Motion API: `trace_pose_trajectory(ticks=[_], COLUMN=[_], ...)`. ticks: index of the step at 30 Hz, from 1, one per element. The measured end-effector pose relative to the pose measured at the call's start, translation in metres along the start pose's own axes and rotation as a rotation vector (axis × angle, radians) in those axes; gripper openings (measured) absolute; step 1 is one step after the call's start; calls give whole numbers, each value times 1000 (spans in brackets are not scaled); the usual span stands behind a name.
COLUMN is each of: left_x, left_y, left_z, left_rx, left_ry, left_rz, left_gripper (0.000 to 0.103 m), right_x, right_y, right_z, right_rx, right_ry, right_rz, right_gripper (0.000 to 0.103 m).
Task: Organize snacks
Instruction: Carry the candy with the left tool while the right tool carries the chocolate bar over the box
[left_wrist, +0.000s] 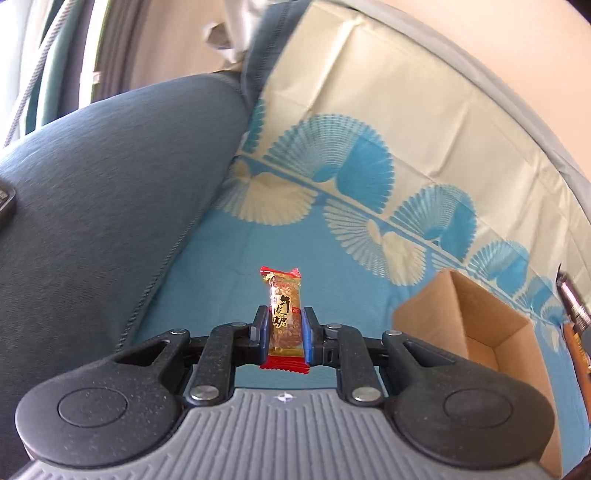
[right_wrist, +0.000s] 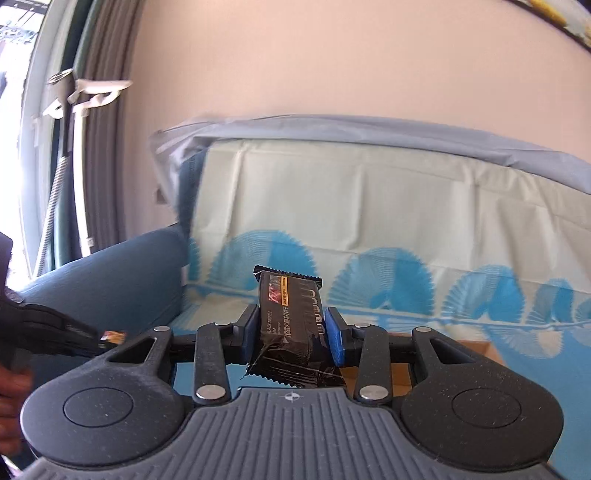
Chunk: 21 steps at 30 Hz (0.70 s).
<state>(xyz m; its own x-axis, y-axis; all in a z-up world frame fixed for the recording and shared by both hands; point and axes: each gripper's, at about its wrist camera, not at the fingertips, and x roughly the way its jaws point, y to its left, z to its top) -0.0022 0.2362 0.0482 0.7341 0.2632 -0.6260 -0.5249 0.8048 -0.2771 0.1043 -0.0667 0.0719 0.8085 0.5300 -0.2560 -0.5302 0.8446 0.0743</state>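
A small gold and red wrapped candy (left_wrist: 283, 295) stands upright between the blue pads of my left gripper (left_wrist: 284, 314), which is shut on it above the blue patterned cloth. Lower right of it in the left wrist view sits an open cardboard box (left_wrist: 491, 325), apart from the candy. My right gripper (right_wrist: 291, 319) is shut on a black wrapped snack bar (right_wrist: 291, 306), held up in front of the sofa back. In the right wrist view the left gripper (right_wrist: 99, 338) shows at the left edge with the candy (right_wrist: 114, 336) at its tip. The box's rim (right_wrist: 476, 349) peeks out behind the right finger.
A blue and cream cloth with fan shapes (left_wrist: 332, 184) covers the sofa seat and back. The dark blue armrest (left_wrist: 92, 221) rises on the left. A person's hand (right_wrist: 11, 387) holds the left gripper. Curtains and a window (right_wrist: 22, 110) lie beyond the armrest.
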Motion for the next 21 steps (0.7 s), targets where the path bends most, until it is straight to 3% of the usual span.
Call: trace_pose_trajectory(ticks=[4,8,21], left_x=[3,8,10], left_y=[-28,-60,-168], left_z=[-2,-7,-46], left_rx=[47,108,342], left_ry=[-15,-47,-135], left_rz=[-42,-100,-342], left_gripper=[19,19,19], right_x=[5,0,-7], right_y=[-39,-56,-99], right_z=[-18,-20,-32], right_rx=[98,105,84], right_ry=[76,47,75], right_rz=[-65,-110,-225], right_gripper=[40,40,40])
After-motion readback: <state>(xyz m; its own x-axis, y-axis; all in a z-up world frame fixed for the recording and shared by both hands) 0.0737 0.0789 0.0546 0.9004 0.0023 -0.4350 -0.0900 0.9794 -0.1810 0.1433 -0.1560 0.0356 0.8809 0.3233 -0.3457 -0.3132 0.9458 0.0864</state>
